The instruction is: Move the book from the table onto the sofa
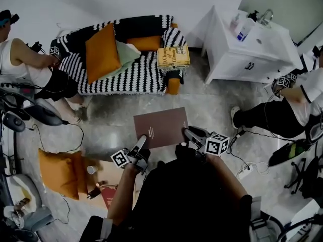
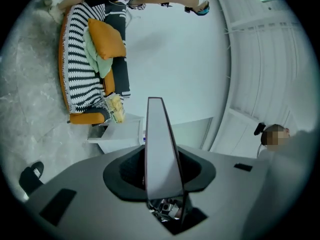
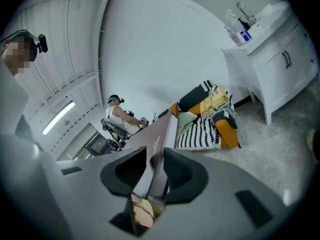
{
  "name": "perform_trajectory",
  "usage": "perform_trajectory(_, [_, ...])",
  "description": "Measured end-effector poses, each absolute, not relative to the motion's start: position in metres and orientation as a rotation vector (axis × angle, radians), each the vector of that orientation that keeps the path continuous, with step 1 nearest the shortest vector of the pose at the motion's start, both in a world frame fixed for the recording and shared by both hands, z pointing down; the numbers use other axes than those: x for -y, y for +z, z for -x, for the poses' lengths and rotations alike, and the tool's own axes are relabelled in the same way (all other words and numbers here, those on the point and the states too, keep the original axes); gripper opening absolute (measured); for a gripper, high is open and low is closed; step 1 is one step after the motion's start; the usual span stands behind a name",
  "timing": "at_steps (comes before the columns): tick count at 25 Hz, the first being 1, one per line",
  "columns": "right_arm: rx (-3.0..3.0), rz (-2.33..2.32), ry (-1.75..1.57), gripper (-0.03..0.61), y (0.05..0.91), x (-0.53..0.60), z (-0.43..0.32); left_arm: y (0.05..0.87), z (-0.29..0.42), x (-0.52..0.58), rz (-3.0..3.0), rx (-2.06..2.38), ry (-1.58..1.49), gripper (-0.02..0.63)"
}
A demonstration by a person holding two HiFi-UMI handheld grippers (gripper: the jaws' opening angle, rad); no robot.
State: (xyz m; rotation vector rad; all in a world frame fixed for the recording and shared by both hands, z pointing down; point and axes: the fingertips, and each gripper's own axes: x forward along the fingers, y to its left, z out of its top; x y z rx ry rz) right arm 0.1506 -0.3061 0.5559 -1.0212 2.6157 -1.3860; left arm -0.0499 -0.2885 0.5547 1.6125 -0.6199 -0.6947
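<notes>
Left gripper (image 1: 142, 146): jaws are clamped on the left edge of the brown book (image 1: 160, 126).
Right gripper (image 1: 191, 134): jaws are pressed on the book's right edge.
Book: carried between both grippers above the marbled floor (image 1: 116, 115), well apart from the sofa (image 1: 174, 84).
Sofa: draped with a striped throw (image 1: 131, 69); an orange cushion (image 1: 102, 52) and a yellow book (image 1: 173, 56) are seen on it.

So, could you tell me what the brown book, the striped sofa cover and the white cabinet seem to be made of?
The brown book: likely matte card or cloth board, stiff, no glare. The striped sofa cover: knitted or woven fabric, it drapes. The white cabinet: probably painted wood or laminate, smooth panels.
</notes>
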Motion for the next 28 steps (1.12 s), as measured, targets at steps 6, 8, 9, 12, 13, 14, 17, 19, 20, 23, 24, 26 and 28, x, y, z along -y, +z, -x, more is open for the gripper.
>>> perform_trajectory(6, [-2.684, 0.958, -1.381, 0.112, 0.551, 0.374, -0.185, 0.547, 0.014, 0.343, -1.616, 0.684, -0.729, 0.147])
perform_trajectory(8, [-2.699, 0.946, -1.372, 0.112, 0.549, 0.391, -0.193, 0.546, 0.005, 0.358, -1.623, 0.699, -0.734, 0.147])
perform_trajectory(9, [-2.704, 0.944, -1.364, 0.112, 0.548, 0.401, -0.198, 0.545, 0.001, 0.367, -1.63, 0.704, -0.734, 0.147])
perform_trajectory(12, [-2.696, 0.97, -1.344, 0.112, 0.546, 0.424, -0.212, 0.544, -0.016, 0.389, -1.649, 0.716, -0.709, 0.149])
perform_trajectory(13, [-2.689, 0.983, -1.339, 0.112, 0.546, 0.43, -0.217, 0.545, -0.021, 0.395, -1.655, 0.718, -0.693, 0.147])
perform_trajectory(14, [-2.684, 0.995, -1.333, 0.112, 0.546, 0.435, -0.222, 0.547, -0.027, 0.401, -1.661, 0.719, -0.674, 0.147])
perform_trajectory(17, [-2.674, 1.026, -1.317, 0.112, 0.546, 0.456, -0.236, 0.548, -0.042, 0.424, -1.701, 0.717, -0.603, 0.147])
perform_trajectory(19, [-2.655, 1.054, -1.315, 0.112, 0.546, 0.469, -0.247, 0.547, -0.054, 0.44, -1.734, 0.704, -0.557, 0.149])
perform_trajectory(20, [-2.646, 1.071, -1.317, 0.112, 0.548, 0.474, -0.252, 0.55, -0.06, 0.447, -1.743, 0.7, -0.532, 0.15])
perform_trajectory(23, [-2.639, 1.107, -1.329, 0.112, 0.559, 0.49, -0.258, 0.566, -0.061, 0.472, -1.781, 0.734, -0.444, 0.158])
perform_trajectory(24, [-2.639, 1.115, -1.334, 0.112, 0.564, 0.497, -0.256, 0.571, -0.058, 0.484, -1.803, 0.746, -0.421, 0.16])
perform_trajectory(26, [-2.631, 1.139, -1.348, 0.112, 0.573, 0.513, -0.253, 0.577, -0.056, 0.508, -1.793, 0.744, -0.409, 0.164])
perform_trajectory(28, [-2.616, 1.175, -1.362, 0.112, 0.58, 0.531, -0.25, 0.584, -0.056, 0.531, -1.77, 0.722, -0.398, 0.164])
